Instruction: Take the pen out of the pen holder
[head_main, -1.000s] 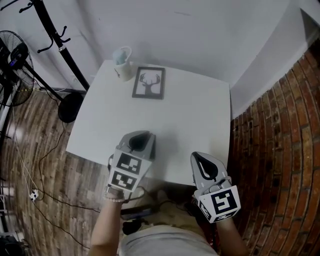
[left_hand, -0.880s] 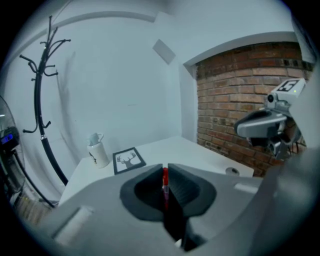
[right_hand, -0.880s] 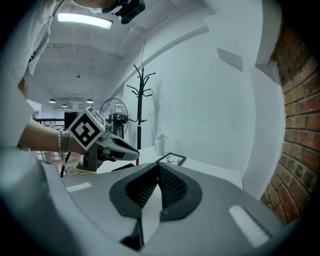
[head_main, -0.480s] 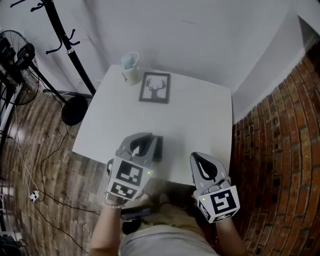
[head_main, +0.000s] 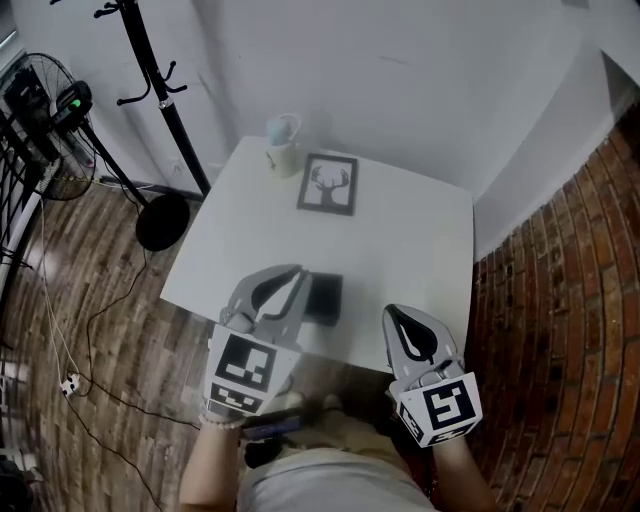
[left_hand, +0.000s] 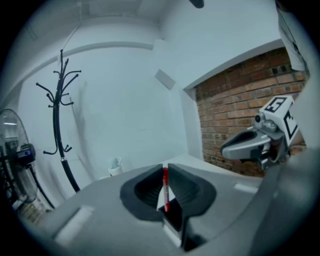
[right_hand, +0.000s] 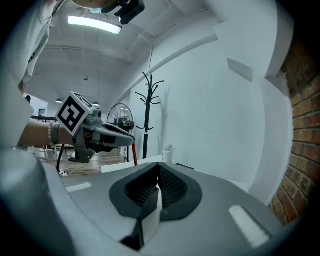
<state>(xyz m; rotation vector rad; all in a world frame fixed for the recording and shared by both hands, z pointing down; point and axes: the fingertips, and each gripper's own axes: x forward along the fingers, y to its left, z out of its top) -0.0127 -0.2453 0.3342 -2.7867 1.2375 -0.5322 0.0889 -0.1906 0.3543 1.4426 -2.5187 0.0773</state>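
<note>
A thin red pen (left_hand: 165, 186) stands upright between the tips of my left gripper (left_hand: 166, 169), which is shut on it. Just below the pen is the dark, square pen holder (left_hand: 175, 221). In the head view the holder (head_main: 325, 298) sits on the white table (head_main: 400, 250) near its front edge, and the left gripper (head_main: 297, 273) hovers just left of it. My right gripper (head_main: 393, 313) hangs over the table's front right with its jaws together and nothing in them. From the right gripper view (right_hand: 159, 168), the pen (right_hand: 134, 154) hangs down from the left gripper (right_hand: 128, 142).
A white mug (head_main: 283, 140) and a framed deer picture (head_main: 329, 184) sit at the back of the table. A black coat stand (head_main: 168, 95) and a fan (head_main: 50, 110) are on the wooden floor to the left. A brick wall (head_main: 560, 300) runs along the right.
My left gripper has risen with the pen, and the black holder now shows on the table beside it. The right gripper has barely shifted.
</note>
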